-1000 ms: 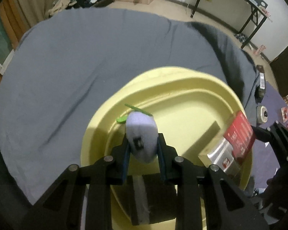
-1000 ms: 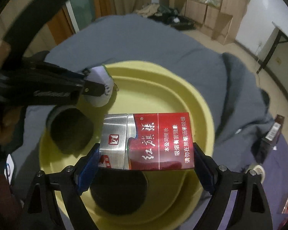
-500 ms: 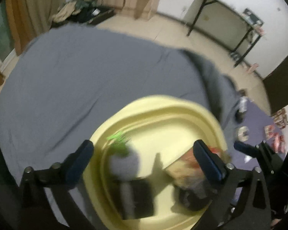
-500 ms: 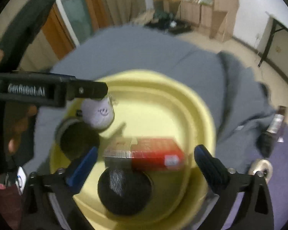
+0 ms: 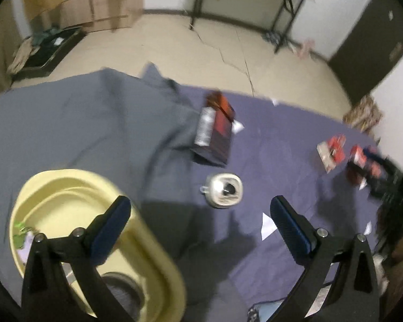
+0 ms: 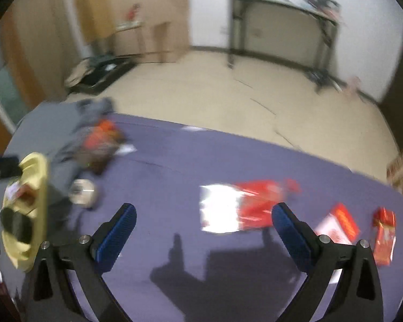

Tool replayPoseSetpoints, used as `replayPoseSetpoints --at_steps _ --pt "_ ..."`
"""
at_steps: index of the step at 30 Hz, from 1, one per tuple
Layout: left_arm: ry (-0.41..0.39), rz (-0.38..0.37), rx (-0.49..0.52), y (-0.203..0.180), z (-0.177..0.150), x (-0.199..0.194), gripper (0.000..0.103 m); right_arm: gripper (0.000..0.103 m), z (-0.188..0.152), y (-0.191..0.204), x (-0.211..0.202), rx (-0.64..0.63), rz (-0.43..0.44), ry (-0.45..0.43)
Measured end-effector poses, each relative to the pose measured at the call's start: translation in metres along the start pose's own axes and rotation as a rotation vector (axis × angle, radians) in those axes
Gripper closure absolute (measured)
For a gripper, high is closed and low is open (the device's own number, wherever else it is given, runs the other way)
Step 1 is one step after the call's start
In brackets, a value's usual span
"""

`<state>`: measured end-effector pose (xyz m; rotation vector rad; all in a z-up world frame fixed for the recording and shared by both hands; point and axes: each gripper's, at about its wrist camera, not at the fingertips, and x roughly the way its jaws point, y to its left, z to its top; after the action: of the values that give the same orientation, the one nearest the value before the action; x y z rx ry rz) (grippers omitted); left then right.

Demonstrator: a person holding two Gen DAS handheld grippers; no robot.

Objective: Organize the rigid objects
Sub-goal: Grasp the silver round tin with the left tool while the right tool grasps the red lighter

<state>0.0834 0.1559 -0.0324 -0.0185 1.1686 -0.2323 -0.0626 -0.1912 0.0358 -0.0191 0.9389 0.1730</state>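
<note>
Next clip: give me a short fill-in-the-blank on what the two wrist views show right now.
1. The left gripper is ____, with nothing between its fingers.
2. The basin is ____ in colour.
3. The small round white object lies on the ____ cloth.
4. The red and silver pack ahead of the right gripper lies ____ the basin.

Missing words: open; yellow; purple; outside

On the cloth [image 5: 255,241], the tape roll [image 5: 224,190] lies between the basin [image 5: 67,187] and the scattered packs [image 5: 333,151].
</note>
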Motion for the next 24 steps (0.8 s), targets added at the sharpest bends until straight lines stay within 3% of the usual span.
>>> replayPoseSetpoints --at_steps 3,8,15,20,24 --pt "0.050 0.025 0.053 -0.022 0.000 0.028 0.000 0.000 -0.001 -0.034 0.012 0.023 -0.007 0.001" --pt "0.061 0.031 0.079 -0.035 0.002 0.053 0.000 0.000 0.005 -0.064 0.036 -0.121 0.048 -0.006" --pt "0.068 0.053 0.075 -0.042 0.005 0.080 0.000 0.000 0.006 -0.074 0.065 -0.226 0.149 0.010" --pt "0.063 0.063 0.084 -0.049 0.001 0.088 0.001 0.000 0.007 -0.075 0.073 -0.282 0.134 0.017" --pt "0.074 0.062 0.088 -0.051 -0.001 0.093 0.015 0.001 0.009 -0.069 0.086 -0.283 0.148 0.023"
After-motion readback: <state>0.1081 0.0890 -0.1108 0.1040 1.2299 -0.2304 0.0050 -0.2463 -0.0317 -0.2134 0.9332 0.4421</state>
